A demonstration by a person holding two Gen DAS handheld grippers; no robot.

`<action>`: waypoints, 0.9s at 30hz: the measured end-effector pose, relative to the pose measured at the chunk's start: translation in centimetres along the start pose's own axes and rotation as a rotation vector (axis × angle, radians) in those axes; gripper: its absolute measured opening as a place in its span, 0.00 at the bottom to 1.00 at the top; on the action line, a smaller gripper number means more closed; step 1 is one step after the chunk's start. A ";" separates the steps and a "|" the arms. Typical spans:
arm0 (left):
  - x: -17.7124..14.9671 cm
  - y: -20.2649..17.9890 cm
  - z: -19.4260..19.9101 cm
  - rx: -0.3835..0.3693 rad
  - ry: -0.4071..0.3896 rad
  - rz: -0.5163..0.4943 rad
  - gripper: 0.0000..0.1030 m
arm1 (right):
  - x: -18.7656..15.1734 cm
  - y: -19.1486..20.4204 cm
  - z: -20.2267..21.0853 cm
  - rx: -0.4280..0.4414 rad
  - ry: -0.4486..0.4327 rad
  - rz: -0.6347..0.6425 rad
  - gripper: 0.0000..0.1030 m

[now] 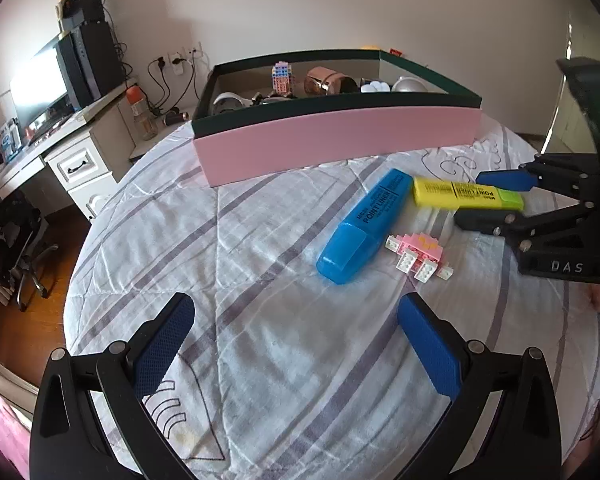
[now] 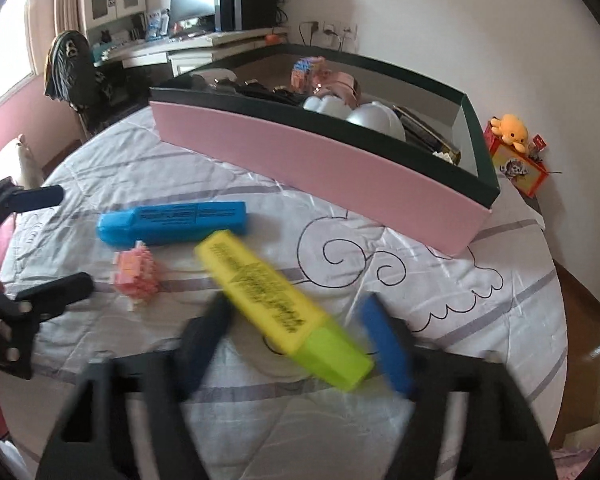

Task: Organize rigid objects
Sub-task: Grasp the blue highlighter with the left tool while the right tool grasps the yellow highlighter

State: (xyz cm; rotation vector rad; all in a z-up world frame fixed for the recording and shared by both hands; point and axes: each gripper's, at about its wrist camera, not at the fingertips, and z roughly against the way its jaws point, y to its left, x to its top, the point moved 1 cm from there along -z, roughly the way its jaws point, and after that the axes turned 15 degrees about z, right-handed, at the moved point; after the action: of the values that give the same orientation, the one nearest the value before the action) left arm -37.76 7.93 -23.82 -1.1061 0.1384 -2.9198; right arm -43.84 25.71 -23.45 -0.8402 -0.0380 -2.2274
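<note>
Plainly the right gripper (image 2: 296, 304) has gone for the yellow highlighter (image 2: 268, 292), which lies on the bed (image 1: 260, 280) well in from its edges, on the near side of the box. Its two fingers stand on either side of the pen, close against the cap end. The pen lies slantwise across the gap, not square to the pads. Whether the claw is already clenched on it I cannot tell: the right wrist view is smeared just there, and the other view shows the fingers hard by the pen's sides but not the contact itself.

The left gripper (image 1: 296, 300) hovers over bare quilt nearer the bed's front edge, its claw spread wide and holding nothing, probably kept back so the two tools do not crowd one another.

Just beside the yellow pen lies a blue highlighter (image 1: 364, 220), and touching that, or nearly so, a small pink brick toy (image 1: 416, 254). All three are loose on the quilt.

The pink box (image 1: 332, 140) sits along the far edge of the bed and already holds a jumble of small items (a brick figure and some rounded things among them). It is likely the destination, so these three seem to be what remains.
</note>
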 end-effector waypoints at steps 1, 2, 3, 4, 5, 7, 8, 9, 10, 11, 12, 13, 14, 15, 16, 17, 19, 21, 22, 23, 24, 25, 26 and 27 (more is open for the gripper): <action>0.1 -0.2 -0.1 -0.003 0.002 -0.006 1.00 | -0.1 0.1 0.2 -0.004 -0.002 -0.001 0.39; 0.2 -0.4 -0.2 -0.006 0.006 -0.012 1.00 | -0.2 0.2 0.3 0.000 -0.008 -0.006 0.33; 0.3 -0.5 -0.3 -0.009 0.005 -0.015 1.00 | -0.4 0.2 0.5 0.001 -0.012 -0.016 0.27; 0.5 -0.7 -0.4 -0.018 0.003 -0.020 1.00 | -0.7 0.1 0.8 -0.008 -0.009 -0.033 0.27; 0.8 -0.9 -0.6 -0.030 0.007 -0.024 1.00 | -1.0 0.0 1.1 -0.024 -0.011 -0.058 0.26; 1.3 -1.2 -1.1 -0.034 0.012 -0.037 1.00 | -1.6 -0.4 1.5 -0.042 -0.014 -0.113 0.26; 1.6 -1.4 -1.3 -0.033 0.014 -0.042 1.00 | -1.8 -0.6 1.6 -0.053 -0.012 -0.137 0.26; 1.8 -1.5 -1.5 -0.034 0.016 -0.046 1.00 | -1.9 -0.8 1.8 -0.065 -0.011 -0.157 0.27; 2.1 -1.7 -1.6 -0.041 0.011 -0.050 1.00 | -2.1 -1.0 1.8 -0.072 -0.013 -0.174 0.27; 2.4 -1.9 -1.8 -0.057 0.008 -0.057 1.00 | -2.2 -1.2 1.9 -0.081 -0.012 -0.188 0.27; 2.5 -2.1 -2.1 -0.062 0.017 -0.063 1.00 | -2.2 -1.4 1.9 -0.084 -0.009 -0.196 0.27; 2.7 -2.3 -2.4 -0.052 0.029 -0.071 1.00 | -2.2 -1.5 1.8 -0.080 -0.008 -0.204 0.27; 2.8 -2.7 -2.9 -0.037 0.036 -0.088 1.00 | -2.3 -1.7 1.7 -0.080 -0.007 -0.208 0.27; 2.8 -3.0 -3.4 -0.036 0.051 -0.104 0.99 | -2.2 -1.7 1.7 -0.083 -0.005 -0.211 0.27; 2.7 -3.3 -3.8 -0.040 0.071 -0.114 0.97 | -2.3 -1.9 1.6 -0.081 -0.001 -0.212 0.27; 2.8 -3.4 -3.8 -0.051 0.069 -0.117 0.94 | -2.4 -2.0 1.5 -0.080 0.001 -0.216 0.27; 3.0 -3.7 -3.7 -0.078 0.069 -0.129 0.85 | -2.4 -2.0 1.5 -0.079 0.003 -0.220 0.26; 3.2 -4.1 -4.0 -0.123 0.082 -0.137 0.72 | -2.5 -2.0 1.4 -0.077 0.005 -0.223 0.27; 3.2 -4.3 -3.9 -0.131 0.082 -0.138 0.63 | -2.5 -2.1 1.4 -0.076 0.006 -0.223 0.26; 3.2 -4.6 -3.7 -0.139 0.076 -0.151 0.48 | -2.5 -2.1 1.4 -0.076 0.006 -0.224 0.27; 3.1 -4.8 -3.5 -0.146 0.071 -0.164 0.42 | -2.5 -2.1 1.3 -0.075 0.006 -0.225 0.27; 2.9 -5.2 -3.4 -0.160 0.072 -0.176 0.30 | -2.4 -2.1 1.3 -0.072 0.005 -0.227 0.27; 2.7 -5.4 -3.2 -0.165 0.073 -0.176 0.26 | -2.5 -2.1 1.3 -0.071 0.004 -0.228 0.27; 2.6 -5.5 -3.0 -0.155 0.067 -0.171 0.26 | -2.5 -2.1 1.3 -0.068 0.002 -0.231 0.27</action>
State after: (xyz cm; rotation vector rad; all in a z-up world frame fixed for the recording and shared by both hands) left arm -41.57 13.55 -23.87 -1.0896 0.2893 -3.1465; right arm -43.24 29.19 -23.40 -0.9092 -0.0614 -2.4574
